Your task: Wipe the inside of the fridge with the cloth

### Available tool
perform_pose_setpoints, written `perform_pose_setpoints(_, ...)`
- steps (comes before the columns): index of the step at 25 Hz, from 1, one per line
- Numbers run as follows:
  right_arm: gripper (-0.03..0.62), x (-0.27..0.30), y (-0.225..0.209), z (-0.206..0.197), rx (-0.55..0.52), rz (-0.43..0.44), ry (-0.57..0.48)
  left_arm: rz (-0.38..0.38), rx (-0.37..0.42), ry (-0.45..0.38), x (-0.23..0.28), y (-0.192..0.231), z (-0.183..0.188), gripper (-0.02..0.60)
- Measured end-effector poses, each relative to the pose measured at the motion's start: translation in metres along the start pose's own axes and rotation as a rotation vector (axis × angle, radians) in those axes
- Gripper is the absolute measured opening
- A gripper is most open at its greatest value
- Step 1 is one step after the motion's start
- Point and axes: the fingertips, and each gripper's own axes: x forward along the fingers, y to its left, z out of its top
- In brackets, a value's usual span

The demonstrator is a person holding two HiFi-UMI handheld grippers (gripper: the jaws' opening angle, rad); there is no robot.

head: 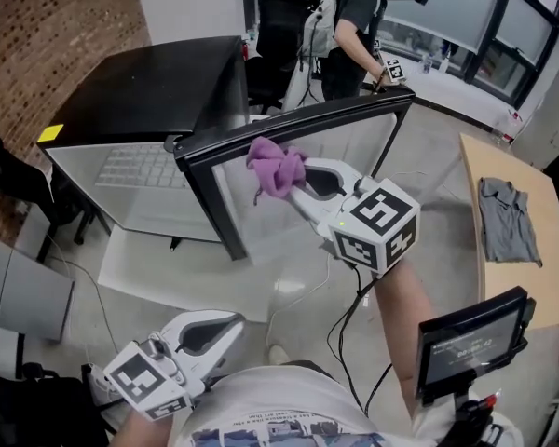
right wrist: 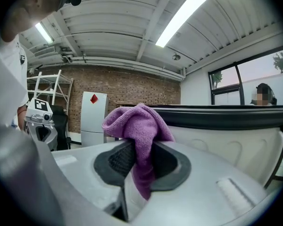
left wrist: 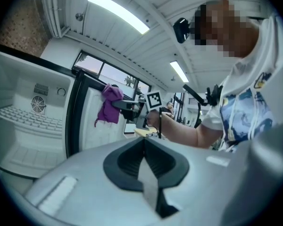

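My right gripper (head: 296, 181) has its fingers (right wrist: 117, 160) clenched on the purple cloth (head: 277, 167). A wad is bunched above the pads w/ a short tail hanging below. The cloth sits up by the top edge of the open fridge door (head: 303, 119), in front of its white face, i.e. not yet inside the fridge (head: 93, 194), whose cavity lies off to my left. My left gripper (head: 231, 326) hangs low near my body, fingers (left wrist: 127, 163) pressed together on nothing, well apart from the door.

Risks, imo:
- The grip is on a narrow fold only, so dragging the wad vs. a wall or the wire shelf (left wrist: 26, 117) could pull it free.
- Nothing holds the door, so a nudge from my forearm may swing it & shut off my way in.
- The cable (head: 334, 335) trailing under my right arm could catch the door corner as I reach in.
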Motion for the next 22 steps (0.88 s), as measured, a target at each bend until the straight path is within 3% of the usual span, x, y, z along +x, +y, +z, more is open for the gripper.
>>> perform_pose_setpoints(8, 0.080, -0.034, -0.053, -0.014, 0.020, -0.122, 0.015, -0.023, -0.004, 0.002, 0.018, -0.004, -0.002, 0.005)
perform_pose_setpoints(22, 0.080, -0.109, -0.159, -0.040, 0.115, -0.409, 0.023, -0.064, 0.014, 0.020, 0.038, -0.007, 0.000, 0.005)
